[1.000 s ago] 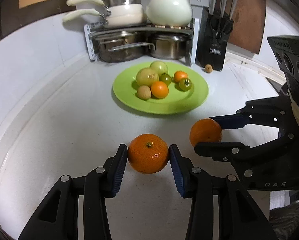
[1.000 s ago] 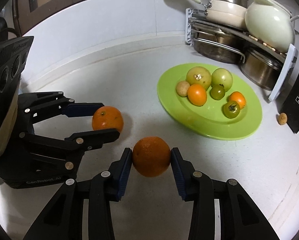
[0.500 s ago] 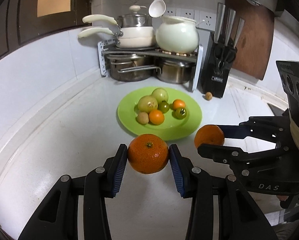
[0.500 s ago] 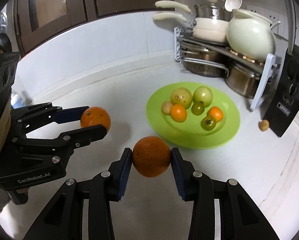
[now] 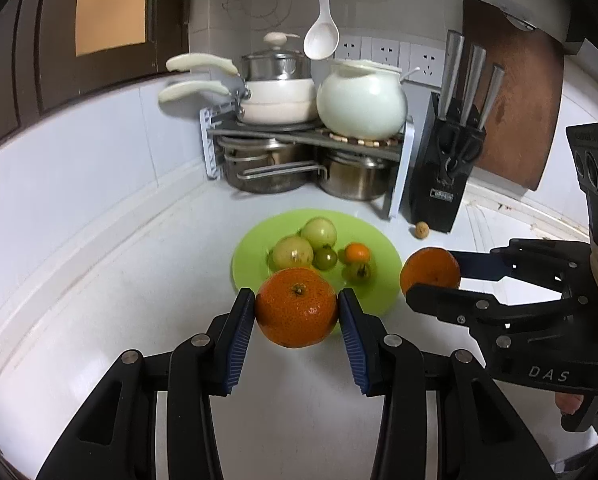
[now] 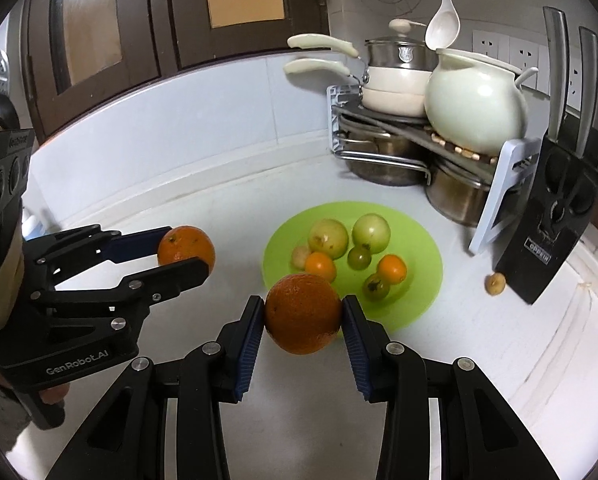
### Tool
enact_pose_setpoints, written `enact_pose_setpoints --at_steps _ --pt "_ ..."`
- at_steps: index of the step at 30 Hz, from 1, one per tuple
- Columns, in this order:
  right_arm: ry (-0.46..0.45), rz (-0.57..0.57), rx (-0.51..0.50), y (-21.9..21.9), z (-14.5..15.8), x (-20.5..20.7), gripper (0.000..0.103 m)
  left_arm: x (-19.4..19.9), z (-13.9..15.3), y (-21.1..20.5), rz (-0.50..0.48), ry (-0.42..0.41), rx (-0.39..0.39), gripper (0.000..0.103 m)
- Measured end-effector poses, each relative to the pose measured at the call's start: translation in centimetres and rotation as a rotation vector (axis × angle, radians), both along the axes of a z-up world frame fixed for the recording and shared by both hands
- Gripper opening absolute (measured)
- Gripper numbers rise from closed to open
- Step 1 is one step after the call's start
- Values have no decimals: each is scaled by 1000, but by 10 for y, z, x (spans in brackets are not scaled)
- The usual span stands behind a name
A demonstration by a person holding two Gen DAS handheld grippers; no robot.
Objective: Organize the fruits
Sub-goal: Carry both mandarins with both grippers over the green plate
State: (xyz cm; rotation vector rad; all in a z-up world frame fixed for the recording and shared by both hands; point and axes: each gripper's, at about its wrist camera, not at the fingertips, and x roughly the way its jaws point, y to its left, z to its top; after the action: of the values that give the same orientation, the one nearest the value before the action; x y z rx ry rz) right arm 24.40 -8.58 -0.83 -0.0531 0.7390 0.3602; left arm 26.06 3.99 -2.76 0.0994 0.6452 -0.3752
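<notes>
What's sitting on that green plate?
The green plate holds two pale green fruits, two dark green tomatoes, two small oranges and a small tan fruit. Its near edge is hidden behind the held orange.

Black plastic left gripper (image 5: 297,312) & right gripper (image 6: 303,314): blue ribbed pads, silver screws, white "GenRobot.AI"/"DAS" lettering.

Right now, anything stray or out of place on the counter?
One small brownish fruit lies loose on the counter beside the knife block, off the green plate that holds the other fruit. Nothing spilled or damaged.
</notes>
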Motion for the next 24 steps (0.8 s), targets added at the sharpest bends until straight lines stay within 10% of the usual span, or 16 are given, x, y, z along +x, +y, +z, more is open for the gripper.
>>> enact_pose_setpoints --at_steps 24 --pt "-61 -75 -44 -28 25 85 41 96 10 -22 19 38 11 42"
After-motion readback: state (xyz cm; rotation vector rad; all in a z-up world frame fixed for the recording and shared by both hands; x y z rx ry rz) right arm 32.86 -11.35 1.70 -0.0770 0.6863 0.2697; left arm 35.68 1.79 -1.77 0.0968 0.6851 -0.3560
